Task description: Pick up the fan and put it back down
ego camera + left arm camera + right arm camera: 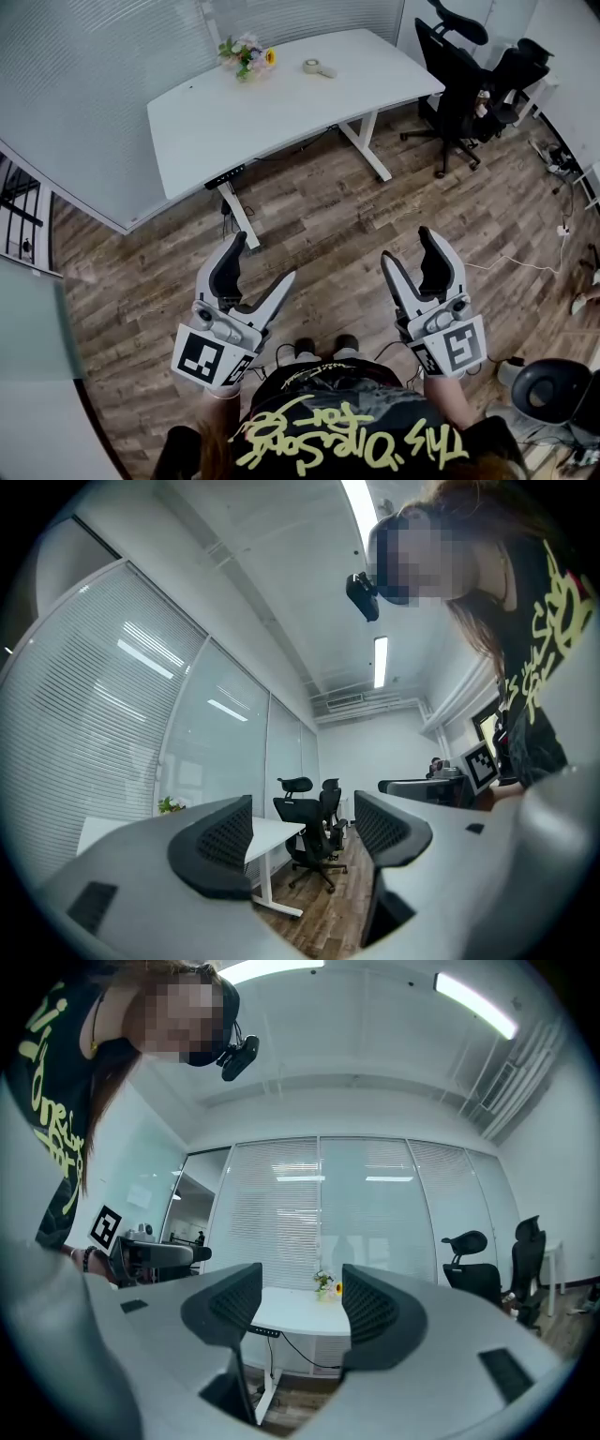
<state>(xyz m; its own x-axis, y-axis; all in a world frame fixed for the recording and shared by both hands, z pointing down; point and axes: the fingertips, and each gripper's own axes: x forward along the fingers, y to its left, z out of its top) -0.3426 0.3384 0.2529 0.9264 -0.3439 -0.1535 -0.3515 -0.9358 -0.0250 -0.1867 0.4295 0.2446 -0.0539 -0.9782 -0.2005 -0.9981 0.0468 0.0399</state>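
- Both tools are held out level in front of the body, over bare wooden floor (319,211). This is judged a ready pose, with no reach begun.
- The left gripper (262,258) is spread wide. In the left gripper view only the room, far off, is seen between its jaws. Nothing is held or touched.
- The right gripper (408,245) is also spread wide. In its own view only the far desk (281,112) and the flowers (246,54) are seen through the gap. It is empty.
- A round dark thing on a pale base, judged to be the fan (553,392), is seen on the floor at the near right edge. It is partly cut off, so this cannot be confirmed.
- It lies to the right of the right gripper and well apart from both tools.
- No fan is seen on the desk, and office chairs (459,84) stand at the far right.
- The task is judged not started. A turn to the right would be needed first.
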